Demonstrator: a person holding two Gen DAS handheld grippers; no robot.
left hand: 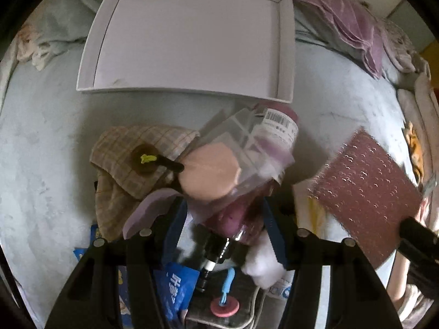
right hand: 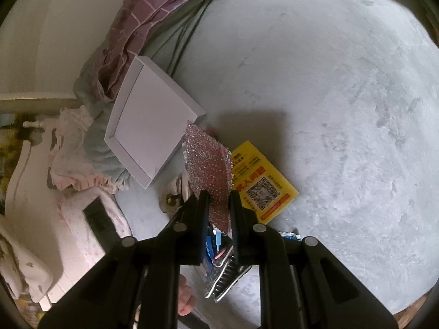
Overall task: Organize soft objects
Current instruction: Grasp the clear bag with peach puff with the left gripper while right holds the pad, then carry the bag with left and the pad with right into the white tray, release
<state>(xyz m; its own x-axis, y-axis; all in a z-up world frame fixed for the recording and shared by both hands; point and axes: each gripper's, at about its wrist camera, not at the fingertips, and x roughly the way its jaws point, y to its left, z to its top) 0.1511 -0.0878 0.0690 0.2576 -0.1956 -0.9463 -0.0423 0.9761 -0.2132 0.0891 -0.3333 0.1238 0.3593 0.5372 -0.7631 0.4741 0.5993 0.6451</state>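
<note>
The left gripper (left hand: 219, 219) held a crinkled clear bag of round peach puffs (left hand: 216, 170), its fingertips buried beneath it, below the white tray (left hand: 285, 54). The right gripper (right hand: 219, 203) pinched a glittery maroon mesh scouring cloth (right hand: 210, 170), lifted above the bedsheet (right hand: 343, 109), hiding part of a yellow leaflet (right hand: 263, 183).

A pale blue-grey fleece bedsheet (right hand: 343, 109) covers the bed; a crumpled purple checked quilt (left hand: 354, 24) lies along its far edge, beside a plain white wall (right hand: 52, 27)

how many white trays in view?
1. The white tray lies open on the grey-blue bedding beyond the pile of soft objects; the right wrist view shows the same tray from its corner. More may be hidden.
</note>
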